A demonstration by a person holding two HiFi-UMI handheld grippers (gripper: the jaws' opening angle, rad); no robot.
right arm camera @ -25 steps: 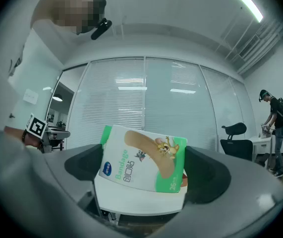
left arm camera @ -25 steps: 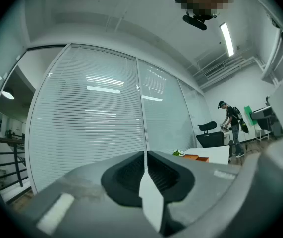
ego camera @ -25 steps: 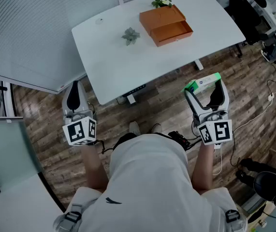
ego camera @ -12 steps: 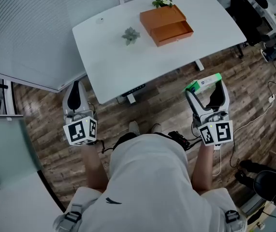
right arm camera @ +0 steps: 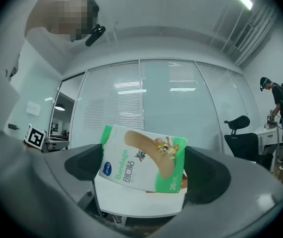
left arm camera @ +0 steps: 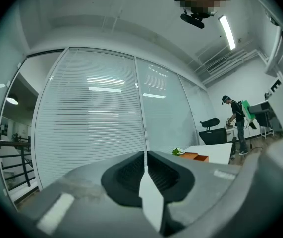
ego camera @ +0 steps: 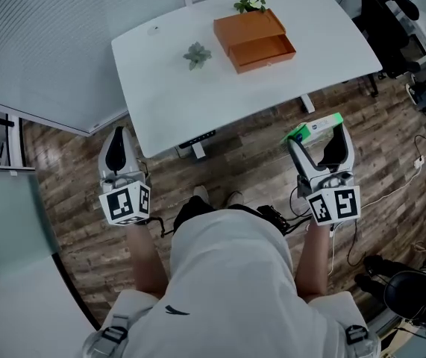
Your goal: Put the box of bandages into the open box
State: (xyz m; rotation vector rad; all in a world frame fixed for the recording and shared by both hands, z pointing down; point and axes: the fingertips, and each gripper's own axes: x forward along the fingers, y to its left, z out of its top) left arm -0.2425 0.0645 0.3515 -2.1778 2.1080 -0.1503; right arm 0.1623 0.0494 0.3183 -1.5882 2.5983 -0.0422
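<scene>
Barely anything has shifted: right gripper [ego camera: 316, 141] stays clamped on the bandage box [ego camera: 313, 129] over the wooden floor [ego camera: 71, 192], short of the white table [ego camera: 175, 95] where the orange open box [ego camera: 254, 39] sits. Left gripper [ego camera: 118, 139] has its fingers pressed together, empty.

White top [ego camera: 227, 274], grey grippers [ego camera: 118, 136] [ego camera: 316, 134], black-and-white marker cubes [ego camera: 125, 203]

One white table [ego camera: 183, 95]. One orange open box [ego camera: 254, 39]. Two small plants: leafy green plant [ego camera: 250, 2], grey-green plant [ego camera: 197, 54]. One box of bandages [ego camera: 314, 128]. Two tools: left tool [ego camera: 118, 133], right tool [ego camera: 315, 134]. One black office chair [ego camera: 388, 28]. Two persons: tool holder [ego camera: 231, 274], far-off standing person [right arm camera: 281, 118].
</scene>
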